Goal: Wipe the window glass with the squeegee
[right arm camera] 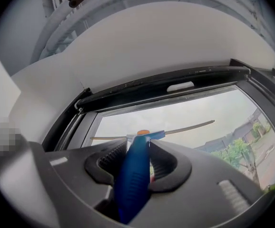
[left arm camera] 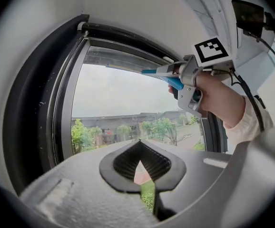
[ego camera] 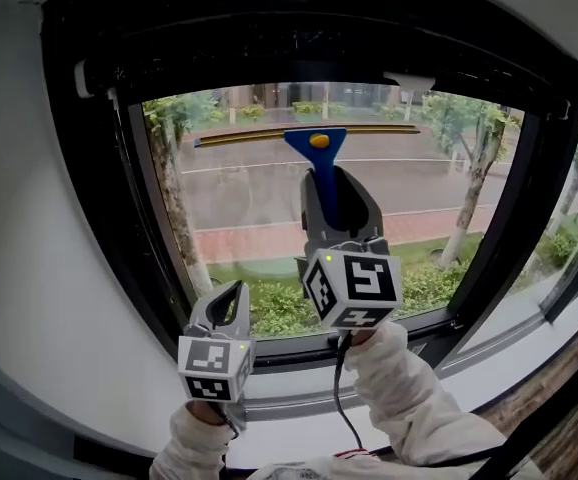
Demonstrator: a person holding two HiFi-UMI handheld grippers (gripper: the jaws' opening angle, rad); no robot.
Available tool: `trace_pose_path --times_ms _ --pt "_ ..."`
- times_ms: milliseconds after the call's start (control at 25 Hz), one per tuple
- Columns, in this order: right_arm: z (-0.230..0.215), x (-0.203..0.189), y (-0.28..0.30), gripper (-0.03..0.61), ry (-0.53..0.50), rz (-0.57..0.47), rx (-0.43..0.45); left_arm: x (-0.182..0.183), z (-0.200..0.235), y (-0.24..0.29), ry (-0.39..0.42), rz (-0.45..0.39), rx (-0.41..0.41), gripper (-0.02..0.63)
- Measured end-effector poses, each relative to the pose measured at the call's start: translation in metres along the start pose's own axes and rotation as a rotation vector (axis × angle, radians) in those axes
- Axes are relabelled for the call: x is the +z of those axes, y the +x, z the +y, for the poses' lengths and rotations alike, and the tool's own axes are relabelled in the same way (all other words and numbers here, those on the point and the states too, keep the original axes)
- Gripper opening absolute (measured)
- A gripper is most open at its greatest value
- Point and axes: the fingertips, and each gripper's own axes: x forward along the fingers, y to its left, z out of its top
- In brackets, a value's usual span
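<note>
The squeegee [ego camera: 322, 163] has a blue handle, an orange button and a long thin blade lying level across the top of the window glass [ego camera: 239, 193]. My right gripper [ego camera: 330, 186] is shut on the blue handle and held up in front of the pane. In the right gripper view the handle [right arm camera: 133, 175] runs between the jaws of the gripper [right arm camera: 140, 160] to the blade [right arm camera: 187, 127]. My left gripper [ego camera: 231, 293] hangs lower left near the sill, shut and empty. In its own view the left gripper [left arm camera: 141, 166] has its jaws together, and the right gripper [left arm camera: 187, 75] shows with the squeegee [left arm camera: 155, 71].
A thick black window frame [ego camera: 119, 218] surrounds the pane, with a white latch [ego camera: 409, 81] at the top and a pale sill [ego camera: 299, 393] below. A black cable [ego camera: 341, 408] hangs from the right gripper. White wall lies to the left. Trees and a road show outside.
</note>
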Motion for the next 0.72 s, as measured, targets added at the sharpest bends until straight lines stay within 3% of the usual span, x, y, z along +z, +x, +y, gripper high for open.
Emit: trace_pose_path --times_ms 480,720 --pt "0.010 0.047 0.047 0.146 -0.058 -0.106 0.030 0.021 0.010 0.005 -0.017 -0.032 0.027 0.000" --pt "0.009 0.060 0.064 0.146 -0.044 -0.115 0.000 0.021 0.015 0.008 -0.021 -0.034 0.031 0.000"
